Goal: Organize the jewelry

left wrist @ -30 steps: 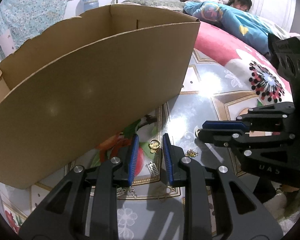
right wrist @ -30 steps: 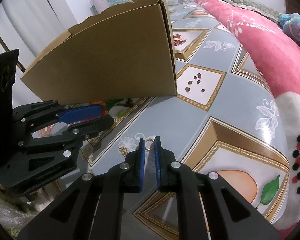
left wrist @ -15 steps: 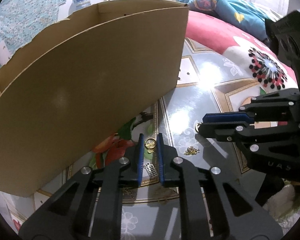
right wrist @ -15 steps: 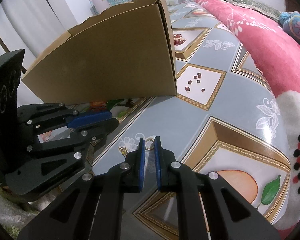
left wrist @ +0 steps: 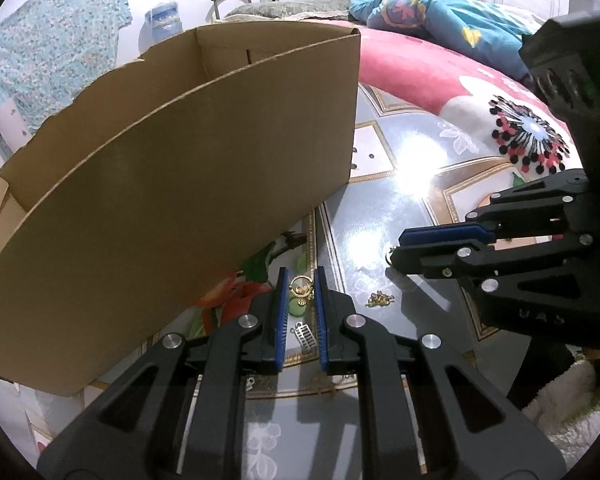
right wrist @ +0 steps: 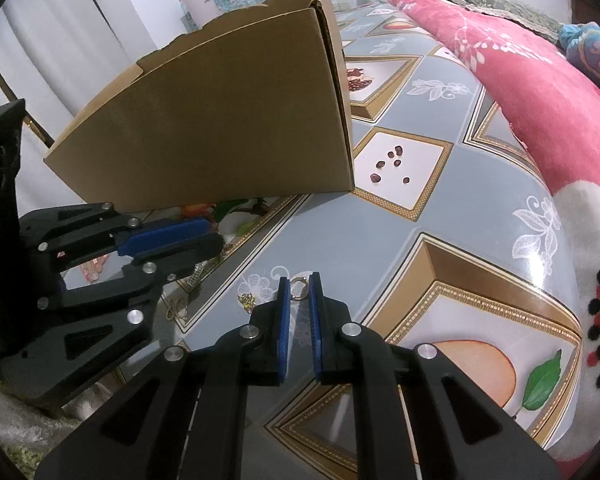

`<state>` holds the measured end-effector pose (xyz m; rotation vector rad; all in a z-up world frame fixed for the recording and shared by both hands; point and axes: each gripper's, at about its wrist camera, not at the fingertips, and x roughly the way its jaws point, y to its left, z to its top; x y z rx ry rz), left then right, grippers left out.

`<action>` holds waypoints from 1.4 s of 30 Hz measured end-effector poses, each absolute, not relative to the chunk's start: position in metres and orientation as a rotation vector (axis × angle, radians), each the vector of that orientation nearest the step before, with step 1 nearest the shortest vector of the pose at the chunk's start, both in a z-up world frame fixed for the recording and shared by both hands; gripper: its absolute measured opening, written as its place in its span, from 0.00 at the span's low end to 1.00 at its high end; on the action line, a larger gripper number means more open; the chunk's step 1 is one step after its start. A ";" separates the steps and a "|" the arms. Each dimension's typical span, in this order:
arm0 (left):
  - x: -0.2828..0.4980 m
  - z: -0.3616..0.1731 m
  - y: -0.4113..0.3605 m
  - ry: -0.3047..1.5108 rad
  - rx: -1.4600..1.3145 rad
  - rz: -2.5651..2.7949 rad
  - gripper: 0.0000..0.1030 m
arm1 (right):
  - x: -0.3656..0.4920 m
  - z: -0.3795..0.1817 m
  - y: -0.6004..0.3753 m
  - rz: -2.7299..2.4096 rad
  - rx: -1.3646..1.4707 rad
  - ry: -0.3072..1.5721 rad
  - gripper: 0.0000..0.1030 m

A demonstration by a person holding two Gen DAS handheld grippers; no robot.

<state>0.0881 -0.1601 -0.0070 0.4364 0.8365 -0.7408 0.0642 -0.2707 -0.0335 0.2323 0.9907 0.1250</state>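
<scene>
At lower centre of each view, the left gripper [left wrist: 301, 286] pinches a gold earring [left wrist: 301, 287] and the right gripper [right wrist: 299, 289] clamps a ring [right wrist: 299, 289], likely for dropping into the box [left wrist: 172, 200] at upper left.

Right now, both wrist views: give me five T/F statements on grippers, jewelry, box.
1. The left gripper is closed on a gold earring. True.
2. The right gripper pinches a gold ring. True.
3. The box is lidded. False: its top is open.
4. The silver charm lies inside the box. False: it lies on the table.
5. A gold cluster lies between the grippers. True.
</scene>
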 end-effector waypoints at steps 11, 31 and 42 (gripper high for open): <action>0.085 -0.005 -0.145 0.847 0.392 -0.709 0.11 | 0.063 -0.032 -0.269 0.136 0.206 1.010 0.12; 0.084 -0.004 -0.137 0.832 0.361 -0.703 0.11 | 0.080 -0.027 -0.247 0.210 -0.061 1.086 0.13; 0.083 -0.001 -0.134 0.819 0.347 -0.694 0.11 | 0.086 -0.028 -0.265 0.225 0.037 1.076 0.11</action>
